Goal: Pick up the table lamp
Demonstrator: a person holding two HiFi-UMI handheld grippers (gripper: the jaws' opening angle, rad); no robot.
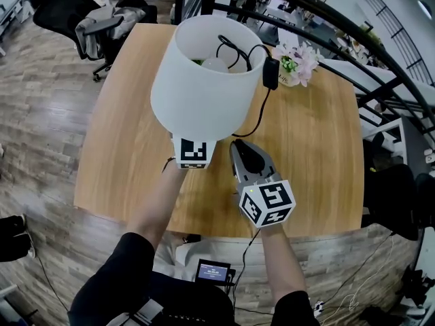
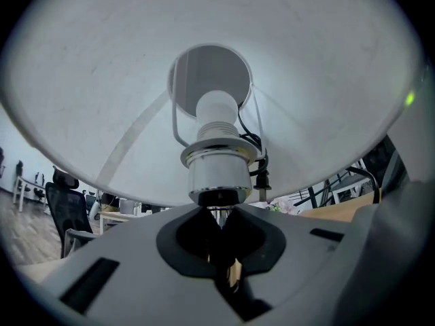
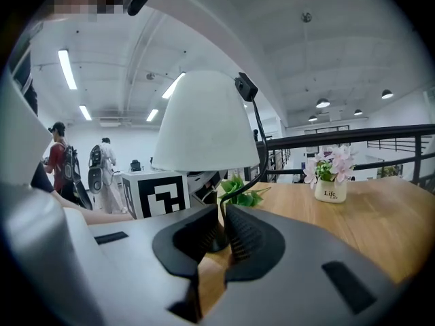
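Grey plank floor (image 1: 41, 134) surrounds the wooden table (image 1: 129, 155); black office chair (image 1: 64, 5) beyond its far-left corner, black railing (image 1: 370, 39) along its right.

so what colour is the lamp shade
The lamp shade is plain white; head view shows it best.

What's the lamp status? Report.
Left claw shut on lamp stem. Right claw shut on cord. Vase beyond, not in the way.

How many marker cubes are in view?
2. One marker cube sits under the table lamp's shade on the left gripper; the other on the right gripper, pinching the cord.
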